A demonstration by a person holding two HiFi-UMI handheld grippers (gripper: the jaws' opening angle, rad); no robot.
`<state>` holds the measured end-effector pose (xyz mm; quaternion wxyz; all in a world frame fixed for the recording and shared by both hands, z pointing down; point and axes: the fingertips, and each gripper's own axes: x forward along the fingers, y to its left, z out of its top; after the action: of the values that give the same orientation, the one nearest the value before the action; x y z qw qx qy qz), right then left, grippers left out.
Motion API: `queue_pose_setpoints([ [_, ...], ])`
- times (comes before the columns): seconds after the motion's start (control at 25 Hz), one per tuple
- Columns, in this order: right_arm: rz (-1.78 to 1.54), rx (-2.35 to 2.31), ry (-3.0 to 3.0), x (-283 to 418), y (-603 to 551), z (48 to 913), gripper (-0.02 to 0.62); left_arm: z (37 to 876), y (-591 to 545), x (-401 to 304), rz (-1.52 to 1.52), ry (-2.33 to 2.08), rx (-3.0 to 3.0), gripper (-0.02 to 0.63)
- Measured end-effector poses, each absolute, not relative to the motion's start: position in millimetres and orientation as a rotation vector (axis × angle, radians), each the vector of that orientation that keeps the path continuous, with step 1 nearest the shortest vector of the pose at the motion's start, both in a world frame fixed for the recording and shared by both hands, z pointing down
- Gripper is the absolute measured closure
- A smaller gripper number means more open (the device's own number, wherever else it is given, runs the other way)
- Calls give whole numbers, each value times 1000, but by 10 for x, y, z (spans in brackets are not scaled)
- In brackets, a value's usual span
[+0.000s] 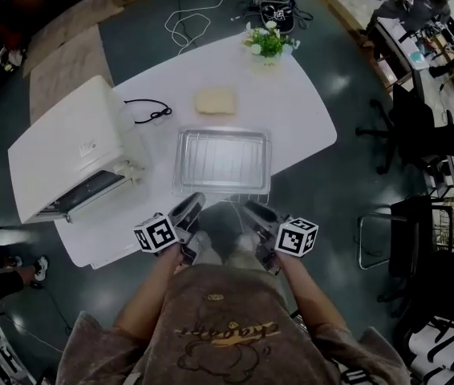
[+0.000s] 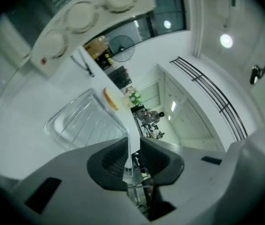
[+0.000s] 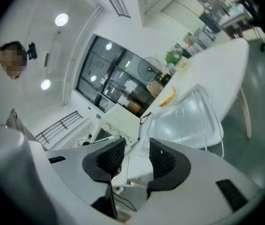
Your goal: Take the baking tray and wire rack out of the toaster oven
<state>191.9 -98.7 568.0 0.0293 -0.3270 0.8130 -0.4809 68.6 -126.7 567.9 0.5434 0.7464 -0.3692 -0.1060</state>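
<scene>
the baking tray [image 1: 221, 132] is already out and lies flat on the white table [image 1: 303, 111], with what looks like the wire rack [image 1: 221, 160] lying inside it. its long axis runs from 9 to 3 o'clock in the head view. from both grippers the tray lies at 12 o'clock, its near long rim just ahead of the tips. the left gripper [image 1: 188, 208] and the right gripper [image 1: 257, 212] are about equally near to it. the toaster oven [image 1: 74, 147], door down, is at 10 o'clock, closer to the left one. the left jaws stand a narrow slit apart and the right jaws wider, neither pinching anything. the small label on the oven's top and the print on the person's shirt are too small to read.
</scene>
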Motion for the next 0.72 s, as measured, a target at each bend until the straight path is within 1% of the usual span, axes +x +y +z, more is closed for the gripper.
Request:
queue_pose_setpoints([
  [0.2,-1014,-1096,2721,1877,-1266,4665,449,4691,-1522,805,-151,-929,2162,543],
  [0.32,-737,-1142,2815,1804,-1309,4133,449,4134,-1511,907,-87,-952,2380,517],
  [0.52,-381,-1197,2887,1671,-1240,3562,451,3534,-1340,948,-48,-1003,2644,506],
  [0.56,-336,-1208,2874,1668,-1211,3500,471,3478,-1297,924,-56,-1023,2670,510],
  [0.6,-299,-1220,2852,1677,-1179,3446,514,3441,-1257,895,-68,-1043,2685,516],
  [0.64,-269,-1233,2827,1695,-1144,3408,548,3425,-1223,861,-80,-1063,2690,536],
  [0.72,-235,-1267,2791,1741,-1082,3405,578,3455,-1169,794,-108,-1094,2684,578],
])
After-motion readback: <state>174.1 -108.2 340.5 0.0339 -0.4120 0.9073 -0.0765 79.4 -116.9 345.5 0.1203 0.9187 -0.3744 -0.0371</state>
